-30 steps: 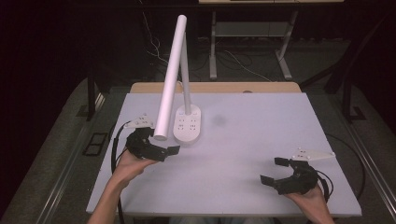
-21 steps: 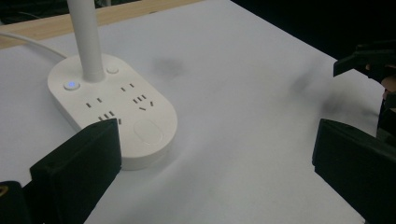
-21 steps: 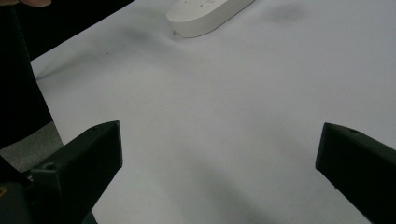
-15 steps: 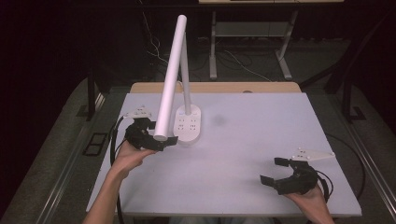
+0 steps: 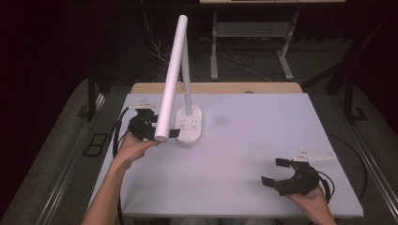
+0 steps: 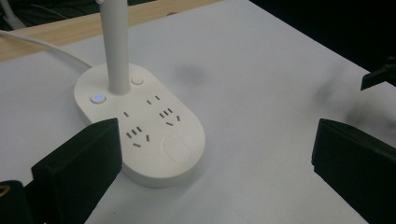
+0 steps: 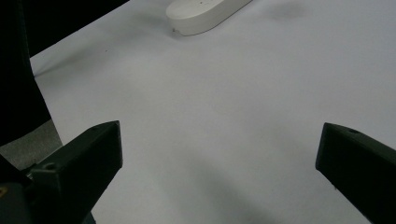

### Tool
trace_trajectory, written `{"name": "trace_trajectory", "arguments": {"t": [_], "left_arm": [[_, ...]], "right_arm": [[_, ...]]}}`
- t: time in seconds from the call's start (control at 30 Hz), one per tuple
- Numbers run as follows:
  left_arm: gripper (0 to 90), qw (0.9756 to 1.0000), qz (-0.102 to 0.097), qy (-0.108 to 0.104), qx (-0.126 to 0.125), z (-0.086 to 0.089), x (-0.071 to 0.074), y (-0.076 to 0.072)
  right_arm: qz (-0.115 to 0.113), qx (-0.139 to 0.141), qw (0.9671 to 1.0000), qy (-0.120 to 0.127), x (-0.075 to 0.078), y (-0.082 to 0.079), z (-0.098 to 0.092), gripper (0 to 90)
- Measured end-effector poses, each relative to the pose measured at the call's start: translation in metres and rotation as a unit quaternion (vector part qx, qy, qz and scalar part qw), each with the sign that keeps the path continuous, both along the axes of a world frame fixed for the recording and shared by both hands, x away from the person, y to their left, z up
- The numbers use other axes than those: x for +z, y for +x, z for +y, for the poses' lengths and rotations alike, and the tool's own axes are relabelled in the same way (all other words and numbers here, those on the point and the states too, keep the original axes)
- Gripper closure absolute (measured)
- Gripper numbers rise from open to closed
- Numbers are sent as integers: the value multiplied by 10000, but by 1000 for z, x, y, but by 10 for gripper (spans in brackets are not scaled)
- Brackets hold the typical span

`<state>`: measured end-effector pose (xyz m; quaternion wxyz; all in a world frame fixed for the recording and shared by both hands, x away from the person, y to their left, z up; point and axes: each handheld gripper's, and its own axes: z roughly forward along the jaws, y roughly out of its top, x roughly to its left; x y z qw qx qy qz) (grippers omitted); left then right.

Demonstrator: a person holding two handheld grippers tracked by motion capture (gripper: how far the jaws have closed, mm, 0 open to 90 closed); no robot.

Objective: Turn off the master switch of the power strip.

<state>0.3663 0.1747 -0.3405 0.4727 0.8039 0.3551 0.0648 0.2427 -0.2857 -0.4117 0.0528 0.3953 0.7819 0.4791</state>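
Note:
A white desk lamp stands on the table's back left, its oval base (image 5: 189,124) carrying socket slots and buttons. In the left gripper view the base (image 6: 140,121) shows a lit blue button (image 6: 98,98) beside the stem (image 6: 115,42). The long lamp head (image 5: 171,77) slants down toward the near left. My left gripper (image 5: 162,133) hovers open just left of the base, its jaws wide apart, one jaw tip close to the base's edge. My right gripper (image 5: 278,172) stands open near the front right of the table, nothing between its jaws. The base's end (image 7: 205,16) appears far off in the right gripper view.
The white table (image 5: 263,131) has a wooden strip (image 5: 225,87) along its far edge. A white cord (image 6: 42,46) runs from the lamp base toward the back left. Black cables (image 5: 115,136) trail off the table's left side. Dark floor and a metal frame (image 5: 248,28) lie beyond.
My left gripper has moved forward and right, closing in on the lamp base. The right gripper has stayed in place.

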Motion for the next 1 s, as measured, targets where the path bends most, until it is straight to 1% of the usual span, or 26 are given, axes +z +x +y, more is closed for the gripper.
{"name": "trace_trajectory", "arguments": {"t": [0.03, 0.1, 0.33, 0.43, 0.57, 0.63, 0.77, 1.0], "left_arm": [[7, 10000, -1, 17, 5, 0, 1, 1], [8, 10000, -4, -48, 38, 0, 2, 3], [9, 9999, 34, -57, 139, 4, 1, 11], [11, 9999, 61, -5, 159, 4, 1, 16], [11, 9998, 90, 5, 158, 3, 0, 22], [11, 9998, 110, 88, 144, 1, -1, 25], [11, 9997, 147, 129, 138, -2, -1, 31], [13, 9995, 140, 207, 190, -3, -2, 43]], "right_arm": [[-4, -3, 10000, 0, 0, 0, 0, 0], [-1, -23, 10000, 22, 1, 0, -1, 0], [-19, -46, 10000, 28, 1, 0, -2, 0], [-20, -46, 10000, 25, 0, 0, -2, 0], [-9, -67, 10000, 35, 0, -1, -2, 0], [-22, -75, 10000, 41, 0, 0, -3, 0], [-2, -88, 9999, 48, 0, -1, -4, 0], [4, -97, 9999, 46, -1, 0, -4, 0]]}}
